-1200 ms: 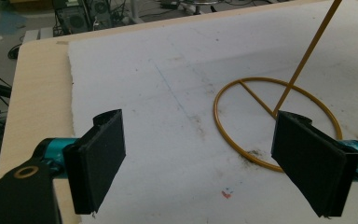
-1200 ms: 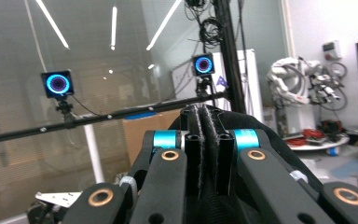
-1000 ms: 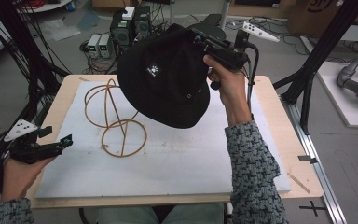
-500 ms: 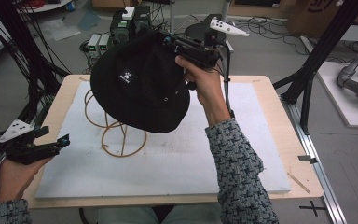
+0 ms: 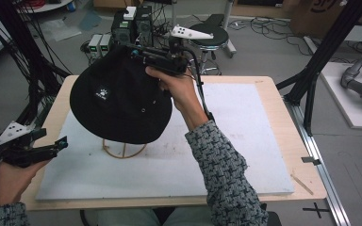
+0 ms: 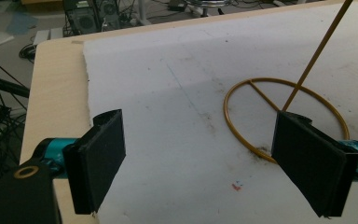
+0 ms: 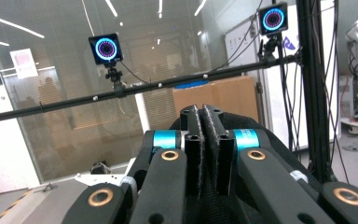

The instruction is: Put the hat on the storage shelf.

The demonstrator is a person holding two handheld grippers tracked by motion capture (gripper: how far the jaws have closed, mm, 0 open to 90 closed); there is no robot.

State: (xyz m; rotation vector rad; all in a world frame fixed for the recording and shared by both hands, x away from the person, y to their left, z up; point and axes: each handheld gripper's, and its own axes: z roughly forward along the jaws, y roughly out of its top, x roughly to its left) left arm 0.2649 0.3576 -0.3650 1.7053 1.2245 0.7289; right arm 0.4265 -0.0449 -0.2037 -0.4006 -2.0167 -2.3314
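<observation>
High view, centre: hat (image 5: 118, 101) pinched by right gripper (image 5: 139, 52), held over stand (image 5: 124, 149) for hanging; left gripper (image 5: 61, 141) wide, idle lower left

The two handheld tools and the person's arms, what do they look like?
Each tool is black, with teal collars behind flat black jaw pads and brass-coloured pivot rings. The left tool and the right tool each carry a pale three-cornered plate on top. A black cable trails from the right one. The right forearm wears a grey patterned knit sleeve.
</observation>
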